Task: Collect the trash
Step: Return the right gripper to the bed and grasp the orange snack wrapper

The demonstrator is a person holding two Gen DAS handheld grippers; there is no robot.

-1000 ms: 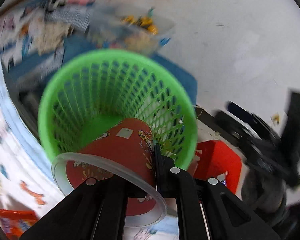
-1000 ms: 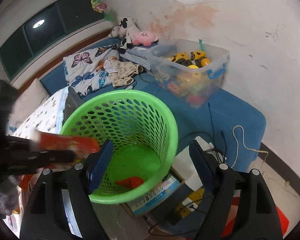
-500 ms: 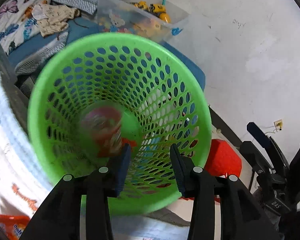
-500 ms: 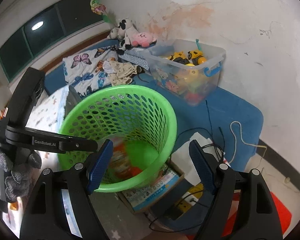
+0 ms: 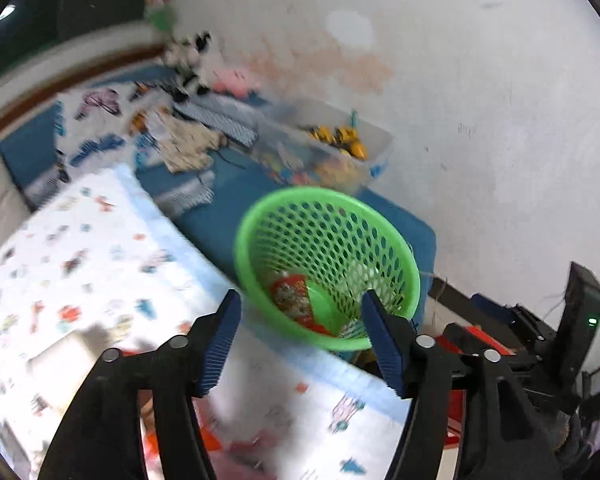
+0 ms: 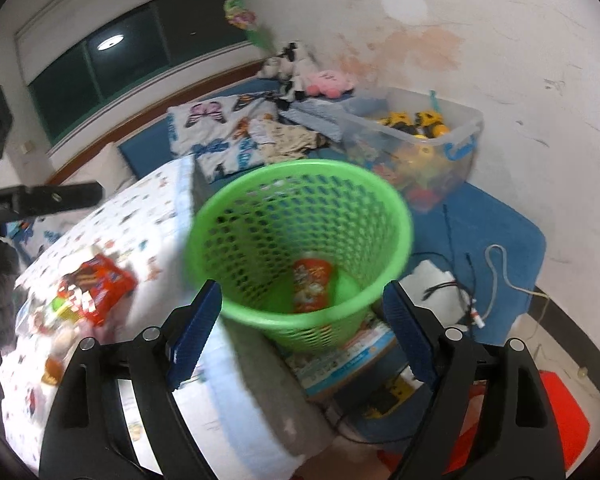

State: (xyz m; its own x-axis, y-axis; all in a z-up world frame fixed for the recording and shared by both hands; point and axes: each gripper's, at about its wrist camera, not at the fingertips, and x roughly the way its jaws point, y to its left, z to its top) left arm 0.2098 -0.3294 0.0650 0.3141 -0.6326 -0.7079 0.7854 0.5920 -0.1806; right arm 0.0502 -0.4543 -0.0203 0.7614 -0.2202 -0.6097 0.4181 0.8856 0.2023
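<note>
A green mesh basket stands beside the bed. A red printed paper cup lies inside it, near the bottom. My left gripper hangs above and behind the basket's near rim, its jaws opening with nothing between them. My right gripper also faces the basket from above, jaws opening and empty. On the bed's printed sheet lies a red snack packet among other small wrappers. One black finger of the left gripper shows at the left edge of the right wrist view.
A clear bin of toys sits on a blue mat behind the basket. Cables and a flat box lie by the basket's foot. A red stool stands at the lower right. Plush toys line the wall.
The left gripper let go of the red cup, which fell into the basket. It then pulled up and back with its jaws widening. The right gripper shifted and widened slightly.
</note>
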